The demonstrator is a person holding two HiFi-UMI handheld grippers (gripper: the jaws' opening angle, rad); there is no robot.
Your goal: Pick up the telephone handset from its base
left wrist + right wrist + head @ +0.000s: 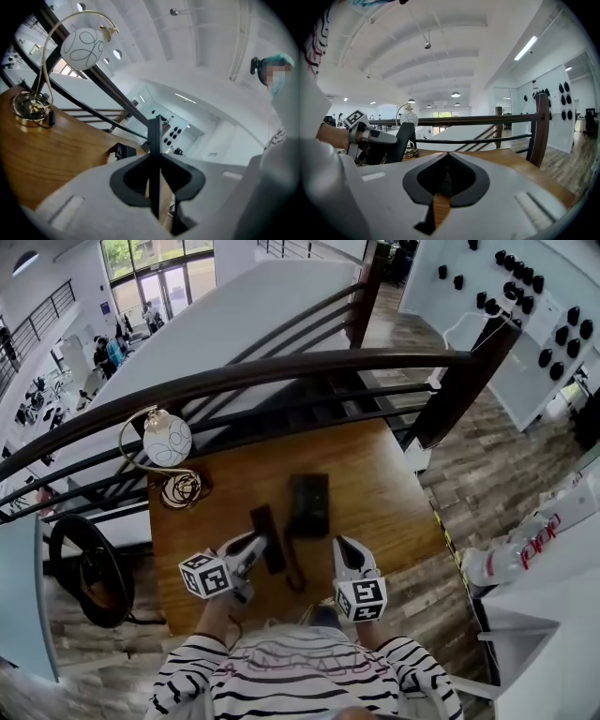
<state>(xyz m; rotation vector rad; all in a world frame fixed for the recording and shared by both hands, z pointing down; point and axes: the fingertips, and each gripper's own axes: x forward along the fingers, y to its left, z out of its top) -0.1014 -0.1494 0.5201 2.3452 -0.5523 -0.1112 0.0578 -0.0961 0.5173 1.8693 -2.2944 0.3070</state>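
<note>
The black telephone base [309,504] sits in the middle of the wooden table [384,484]. My left gripper [253,547] is shut on the black handset [265,526], which is off the base and just to its left. In the left gripper view the handset [153,140] shows edge-on as a thin dark bar clamped between the jaws of that gripper [153,161]. A dark cord [294,570] runs from the handset toward the base. My right gripper [345,549] hovers right of the base, shut with nothing in it. The right gripper view shows the closed jaws of this gripper [447,164] and, at left, the handset [404,137] in the left gripper [370,137].
A lamp with a white globe [167,439] and a gold base [181,488] stands on the table's far left corner. A dark railing [309,367] runs along the table's far edge. A person in a striped shirt [309,671] is at the near edge.
</note>
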